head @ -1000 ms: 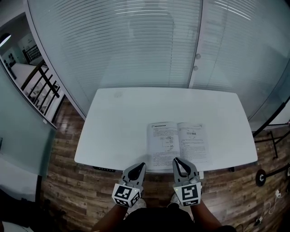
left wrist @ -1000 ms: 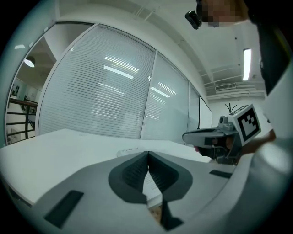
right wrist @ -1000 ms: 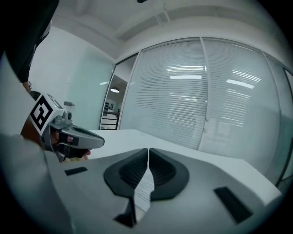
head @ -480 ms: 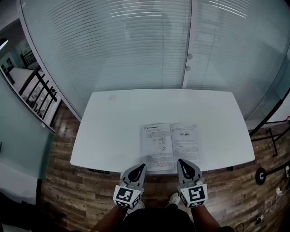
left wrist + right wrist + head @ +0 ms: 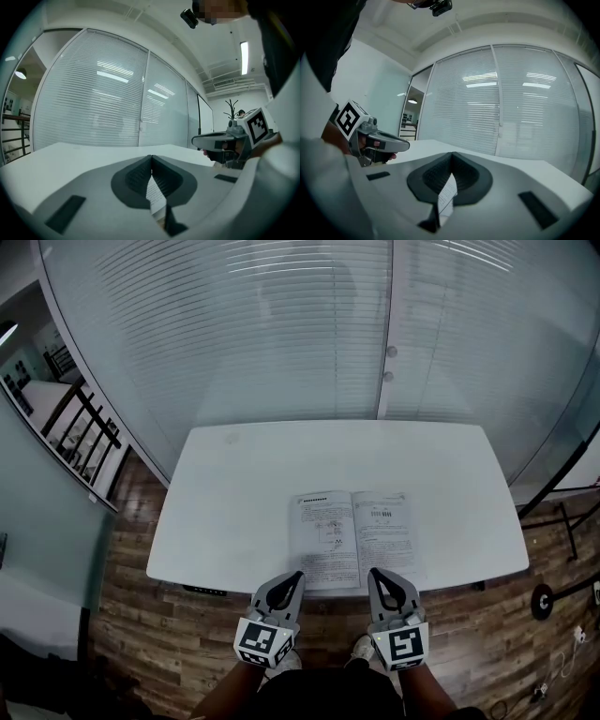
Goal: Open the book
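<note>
Left tool (image 5: 296, 576) and right tool (image 5: 375, 573) are both clenched on nothing, jaw tips meeting, and hover over the near edge of the bench (image 5: 234, 493). Since a second ago they have shifted only slightly, and the book (image 5: 354, 538) has not changed. It lies spread flat, printed pages up, by the bench's front edge just ahead of both tips. The opening looks finished, with neither tool touching a page.

The left gripper (image 5: 296, 576) and right gripper (image 5: 374, 574) were grey and pointed, like beaks. Each had a white cube (image 5: 262, 641) with black square marks at the back. Their pads (image 5: 136, 178) were dark and ridged. Small dark strips (image 5: 65, 213) sat on each gripper. The person wore a black top (image 5: 319, 697).
</note>
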